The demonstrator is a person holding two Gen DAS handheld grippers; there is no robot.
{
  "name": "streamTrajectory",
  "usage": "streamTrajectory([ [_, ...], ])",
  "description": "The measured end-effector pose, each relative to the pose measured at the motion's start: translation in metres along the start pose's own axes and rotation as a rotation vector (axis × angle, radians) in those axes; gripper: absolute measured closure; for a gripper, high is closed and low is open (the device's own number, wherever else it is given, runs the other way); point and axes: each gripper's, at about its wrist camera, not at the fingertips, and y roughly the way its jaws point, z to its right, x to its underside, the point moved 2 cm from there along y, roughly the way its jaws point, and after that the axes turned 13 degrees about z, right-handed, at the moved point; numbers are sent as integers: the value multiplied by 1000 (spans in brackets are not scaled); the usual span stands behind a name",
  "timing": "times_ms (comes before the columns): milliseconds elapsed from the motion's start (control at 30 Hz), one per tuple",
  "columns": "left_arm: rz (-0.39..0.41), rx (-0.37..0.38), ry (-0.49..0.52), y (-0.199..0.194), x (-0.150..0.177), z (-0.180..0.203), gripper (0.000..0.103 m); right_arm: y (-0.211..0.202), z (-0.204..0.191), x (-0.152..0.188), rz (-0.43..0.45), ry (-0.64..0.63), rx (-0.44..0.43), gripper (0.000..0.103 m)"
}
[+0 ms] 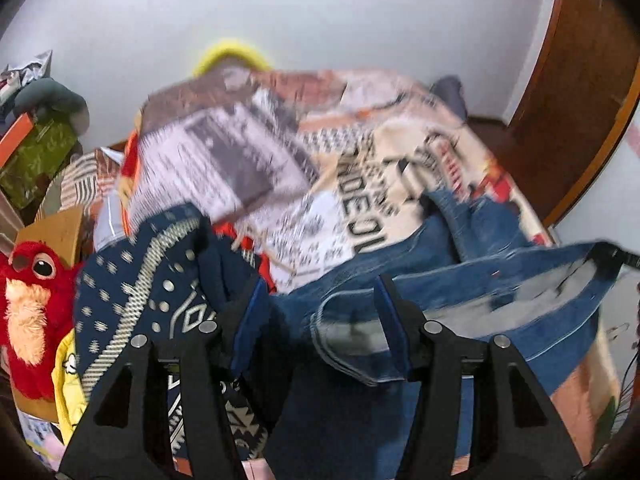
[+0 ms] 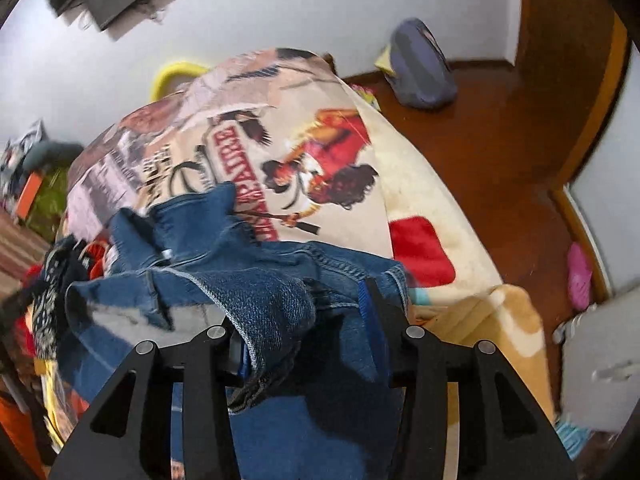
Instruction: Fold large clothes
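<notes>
A pair of blue jeans [image 1: 460, 288] lies crumpled on a printed blanket [image 1: 360, 168] covering the bed. In the left wrist view my left gripper [image 1: 320, 292] has its fingers wide apart, with the jeans' waistband between them. In the right wrist view my right gripper [image 2: 304, 304] also stands wide, and a fold of the jeans [image 2: 256, 300] is draped over and between its fingers, hiding the left fingertip. The jeans' legs stretch away over the blanket [image 2: 320, 152]. I cannot see firm pinching by either gripper.
A navy patterned garment [image 1: 152, 280] and a red plush toy [image 1: 32, 300] lie left of the jeans. Boxes and clutter [image 1: 36, 152] stand at the far left. Wooden floor [image 2: 480, 140] with a grey bag [image 2: 420, 64] lies right of the bed. A wooden door [image 1: 580, 80] stands at right.
</notes>
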Motion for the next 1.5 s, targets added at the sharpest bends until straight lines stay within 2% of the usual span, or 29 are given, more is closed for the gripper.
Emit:
streamTrajectory([
  [100, 25, 6, 23, -21, -2, 8, 44, -23, -17, 6, 29, -64, -24, 54],
  [200, 14, 34, 47, -37, 7, 18, 44, -35, -26, 14, 33, -123, -27, 50],
  [333, -17, 68, 74, -49, 28, 31, 43, -42, -25, 25, -6, -136, -45, 44],
  [433, -60, 86, 96, -49, 49, 40, 43, -38, -19, 33, -45, -138, -24, 39],
  [467, -73, 86, 104, -47, 57, 43, 43, -34, -14, 35, -68, -121, -25, 39],
  [533, -109, 98, 112, -43, 73, 47, 43, -28, -4, 39, -113, -51, -81, 39],
  [633, -139, 107, 113, -40, 89, 51, 43, -17, 18, 34, -162, 134, -153, 39],
  [700, -149, 106, 119, -38, 95, 53, 43, -12, 27, 26, -144, 189, -131, 39],
  [733, -150, 103, 124, -37, 97, 53, 43, -11, 30, 19, -122, 185, -87, 39],
  [833, -148, 91, 137, -34, 100, 52, 43, -16, 23, 13, -59, 109, -8, 39],
  [933, -155, 89, 134, -29, 105, 47, 43, -24, 11, 25, -35, 12, -10, 39],
  [1033, -163, 85, 130, -24, 111, 44, 43, -31, 6, 51, -54, -76, -10, 39],
  [1133, -167, 114, 114, -20, 116, 41, 43, -33, -5, 87, -106, -178, -47, 39],
  [1233, -162, 129, 111, -16, 118, 43, 43, -26, -10, 110, -123, -211, -31, 39],
  [1333, -151, 135, 149, -6, 118, 52, 43, -11, -23, 127, -147, -254, -42, 39],
  [1400, -137, 109, 193, 4, 116, 57, 43, 1, -35, 133, -169, -303, -49, 39],
  [1500, -187, 122, 219, 33, 116, 60, 43, 19, -49, 132, -143, -390, -3, 38],
])
